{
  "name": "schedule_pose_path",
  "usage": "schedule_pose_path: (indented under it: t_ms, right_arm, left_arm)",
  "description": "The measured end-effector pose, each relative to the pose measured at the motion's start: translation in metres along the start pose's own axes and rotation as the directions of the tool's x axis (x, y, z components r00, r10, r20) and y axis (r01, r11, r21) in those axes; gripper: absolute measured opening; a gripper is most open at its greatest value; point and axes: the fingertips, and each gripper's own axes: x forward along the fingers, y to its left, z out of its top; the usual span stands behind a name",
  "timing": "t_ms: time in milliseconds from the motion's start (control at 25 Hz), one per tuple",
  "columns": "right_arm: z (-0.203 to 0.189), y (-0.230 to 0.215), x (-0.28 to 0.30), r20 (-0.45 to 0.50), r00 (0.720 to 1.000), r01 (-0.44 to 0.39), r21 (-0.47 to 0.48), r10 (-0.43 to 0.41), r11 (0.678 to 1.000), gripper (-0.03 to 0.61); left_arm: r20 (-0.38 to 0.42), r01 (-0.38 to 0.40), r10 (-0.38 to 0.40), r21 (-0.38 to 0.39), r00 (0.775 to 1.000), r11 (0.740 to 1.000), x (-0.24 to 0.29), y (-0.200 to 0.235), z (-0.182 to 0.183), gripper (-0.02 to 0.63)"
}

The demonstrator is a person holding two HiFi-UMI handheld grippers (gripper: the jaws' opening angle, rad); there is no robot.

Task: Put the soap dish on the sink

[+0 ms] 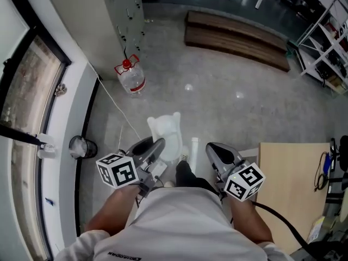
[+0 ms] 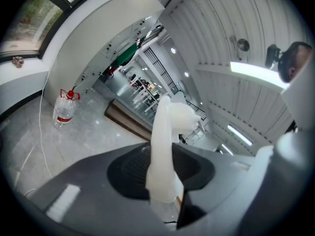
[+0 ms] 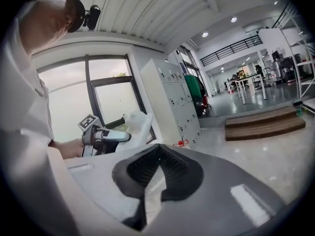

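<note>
Soap dish (image 1: 166,128) clamped in left gripper (image 1: 156,143), right gripper (image 1: 212,147) closed, empty

Bright daylight from window (image 3: 69,102), small glare spots on floor (image 1: 187,87); gripper views fisheye-bent, dark-cornered, foreground soft.

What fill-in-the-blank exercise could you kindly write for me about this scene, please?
1. The left gripper is shut on a white ___.
2. The right gripper, its jaws together, holds ___.
3. The water bottle standing on the floor has a ___ cap.

Missing words: soap dish; nothing; red.
</note>
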Motion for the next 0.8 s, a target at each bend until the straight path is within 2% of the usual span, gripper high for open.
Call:
schedule_pose_path:
  t_ms: [200,320,600,800]
  right_arm:
    - [0.018,-0.043,0.043,-0.008,0.999,-0.035,0.01,0.035,0.999,0.002]
    - [0.035,-0.069,0.049,0.02,0.999,-0.04,0.013,0.039,0.999,0.002]
    - [0.069,-0.15,0.058,0.05,0.998,-0.033,-0.004,0.033,0.999,0.002]
    - [0.084,-0.171,0.059,0.05,0.998,-0.038,0.032,0.036,0.999,0.002]
  left_arm:
    - [0.024,-0.043,0.043,-0.004,0.999,0.999,0.027,0.021,0.035,0.138]
    - [0.035,-0.062,0.061,0.028,0.998,0.998,0.048,0.023,0.06,0.138]
    - [0.052,-0.023,0.02,0.071,0.998,0.997,0.139,0.011,0.109,0.138]
    - [0.012,-0.053,0.052,0.098,0.999,0.994,0.165,0.009,0.132,0.138]
